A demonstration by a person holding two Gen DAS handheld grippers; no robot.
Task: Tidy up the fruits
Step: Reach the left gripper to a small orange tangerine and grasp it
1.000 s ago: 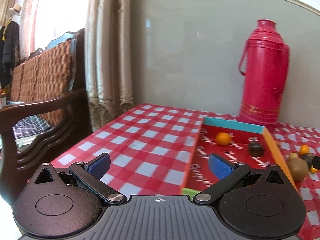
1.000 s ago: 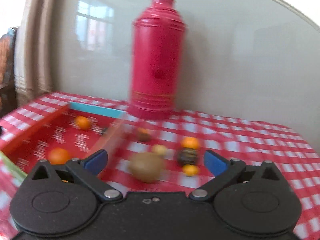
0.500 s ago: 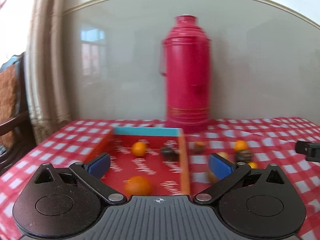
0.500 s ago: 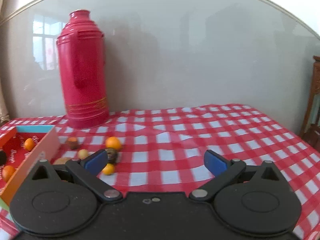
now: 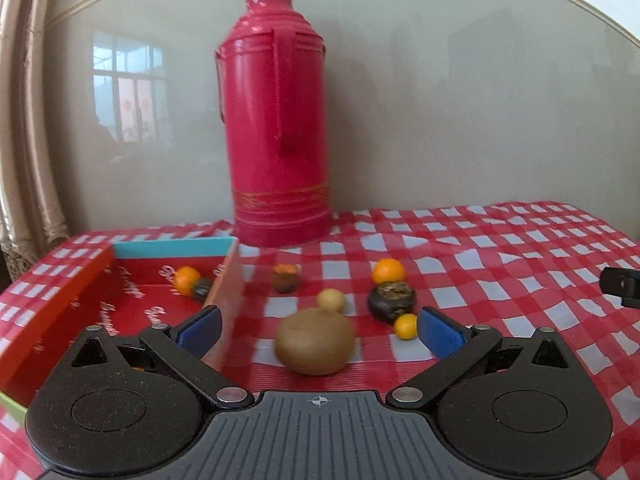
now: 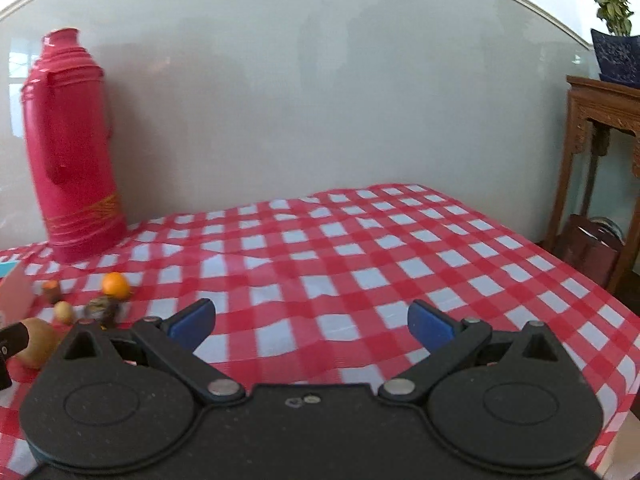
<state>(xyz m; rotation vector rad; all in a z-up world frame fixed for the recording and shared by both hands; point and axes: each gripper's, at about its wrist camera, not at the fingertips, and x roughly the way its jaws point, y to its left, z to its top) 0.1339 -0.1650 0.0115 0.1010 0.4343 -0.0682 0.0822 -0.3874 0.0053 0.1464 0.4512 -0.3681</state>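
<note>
My left gripper is open, and a brown kiwi lies on the cloth between its blue pads, untouched. Behind the kiwi sit a small yellow fruit, a dark mangosteen, a tiny orange kumquat, an orange and a brown fruit. The red box at left holds an orange and a dark fruit. My right gripper is open over bare cloth, with the fruits far to its left.
A tall pink thermos stands at the back against the wall. The red-checked tablecloth stretches right to the table's edge. A wooden side stand with a potted plant stands past that edge. Curtains hang at the far left.
The left gripper has swung right from the box to the loose fruits, so the kiwi now lies between its pads. The right gripper has swung right, away from the fruits.
</note>
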